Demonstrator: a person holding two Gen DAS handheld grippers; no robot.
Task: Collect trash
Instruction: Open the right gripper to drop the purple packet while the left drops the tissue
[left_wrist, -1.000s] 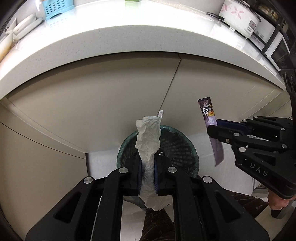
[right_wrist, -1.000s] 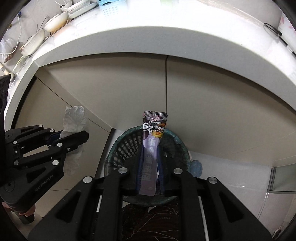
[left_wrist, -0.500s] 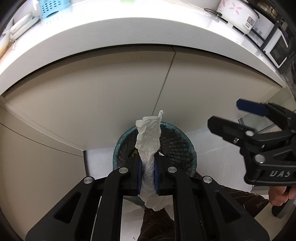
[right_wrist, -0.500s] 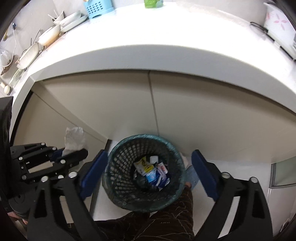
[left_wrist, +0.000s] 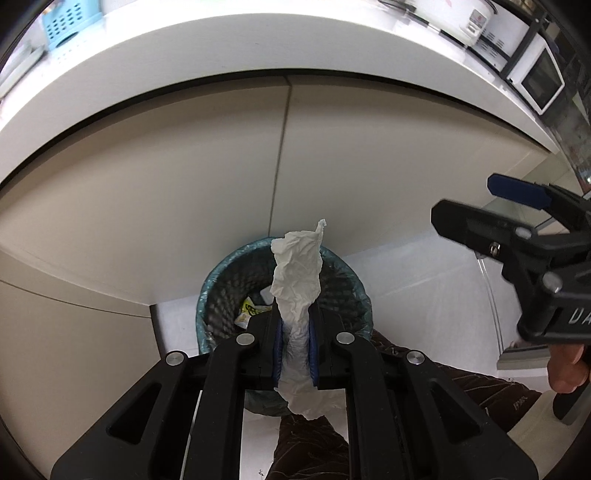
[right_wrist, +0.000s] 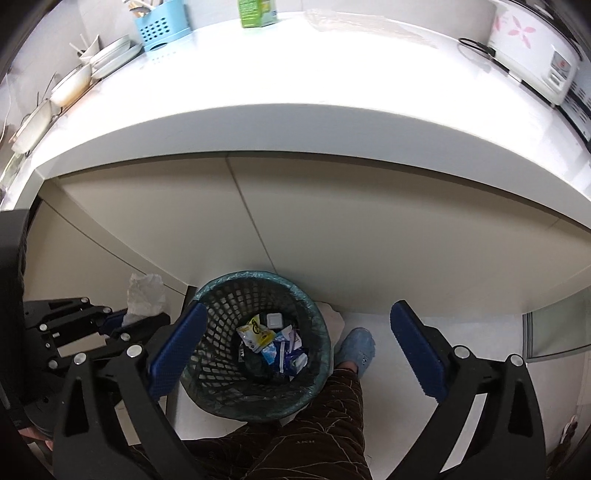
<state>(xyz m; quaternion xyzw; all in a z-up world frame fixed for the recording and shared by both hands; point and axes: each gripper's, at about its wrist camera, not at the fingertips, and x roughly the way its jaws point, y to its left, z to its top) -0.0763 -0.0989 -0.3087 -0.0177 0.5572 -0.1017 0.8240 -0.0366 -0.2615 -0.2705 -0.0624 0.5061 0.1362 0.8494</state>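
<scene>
A dark green mesh trash bin (right_wrist: 258, 343) lined with a bag stands on the floor against the cabinet; it also shows in the left wrist view (left_wrist: 343, 273). Several wrappers (right_wrist: 275, 345) lie inside it. My left gripper (left_wrist: 294, 347) is shut on a crumpled white paper tissue (left_wrist: 297, 273) and holds it above the bin's near rim; the tissue also shows in the right wrist view (right_wrist: 144, 293). My right gripper (right_wrist: 295, 350) is wide open and empty, above the bin, and appears in the left wrist view (left_wrist: 476, 206) to the right.
Beige cabinet doors (right_wrist: 332, 221) rise behind the bin under a white countertop (right_wrist: 295, 92). On the counter are a blue basket (right_wrist: 160, 27), dishes (right_wrist: 74, 81) and a rice cooker (right_wrist: 532, 48). The person's leg (right_wrist: 314, 424) and blue slipper (right_wrist: 356, 345) are beside the bin.
My right gripper opened and let go of the dark snack wrapper, which is gone from its jaws, then rose and drew back. My left gripper keeps hold of the tissue over the bin.
</scene>
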